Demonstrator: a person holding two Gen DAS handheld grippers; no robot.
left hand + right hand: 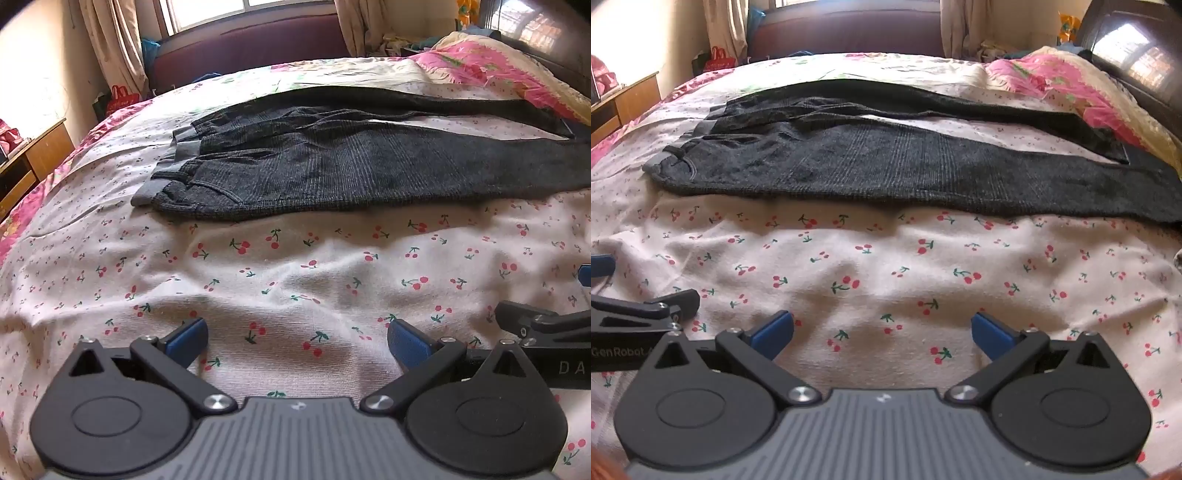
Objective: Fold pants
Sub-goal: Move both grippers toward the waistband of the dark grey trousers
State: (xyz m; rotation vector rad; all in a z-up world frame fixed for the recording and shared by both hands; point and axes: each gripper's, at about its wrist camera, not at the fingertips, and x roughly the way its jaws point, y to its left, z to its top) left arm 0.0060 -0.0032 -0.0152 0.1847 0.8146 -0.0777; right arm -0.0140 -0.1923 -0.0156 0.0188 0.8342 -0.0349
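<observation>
While the dark pants (332, 166) lie flat at twelve o'clock on the cherry sheet (295, 266), the left gripper (297, 341) and right gripper (882, 332) hang wide open, holding nothing.

You are wielding a left gripper (297, 341) showing black linkage arms, silver screws and blue pads over a ribbed grey body. Your right gripper (882, 332) is looking identical, its neighbour at nine o'clock bearing white "GenRobot" lettering.

Pants (332, 162) across bed (258, 280), waistband left
</observation>
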